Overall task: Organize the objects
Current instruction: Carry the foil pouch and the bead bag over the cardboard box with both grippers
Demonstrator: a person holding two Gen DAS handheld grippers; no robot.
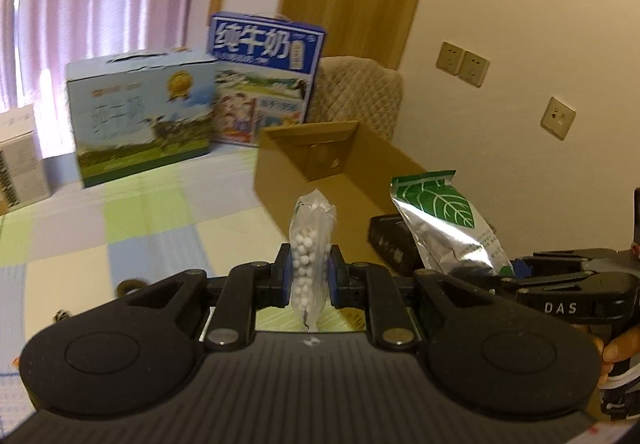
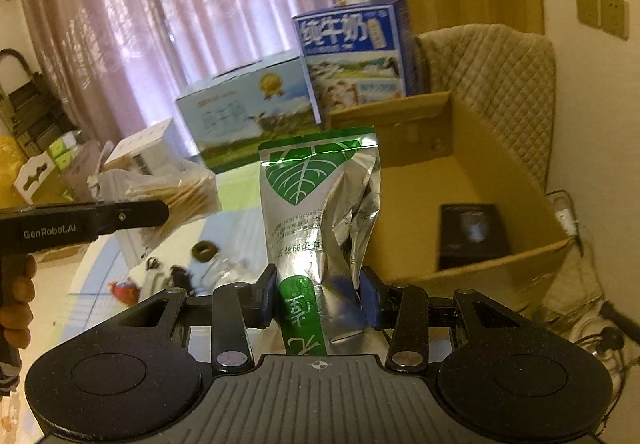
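Observation:
My left gripper [image 1: 310, 278] is shut on a clear bag of cotton swabs [image 1: 310, 240], whose white tips face the camera. In the right wrist view that gripper [image 2: 162, 209] comes in from the left with the same bag [image 2: 180, 195]. My right gripper [image 2: 320, 298] is shut on a crumpled silver pouch with a green leaf print [image 2: 316, 199], held upright. An open cardboard box [image 2: 500, 171] lies just ahead and right of it, with a flat black box [image 2: 474, 238] inside. From the left wrist view the pouch [image 1: 440, 219] and right gripper [image 1: 516, 270] hang beside the cardboard box [image 1: 280, 167].
Two milk cartons, a light blue one [image 1: 140, 115] and a dark blue one [image 1: 264, 79], stand at the back of the chequered cloth [image 1: 160, 219]. A white box [image 1: 20, 159] is at far left. Small items [image 2: 204, 250] lie on the cloth. A quilted chair back [image 2: 500, 83] is behind the box, and cables [image 2: 568, 217] lie to its right.

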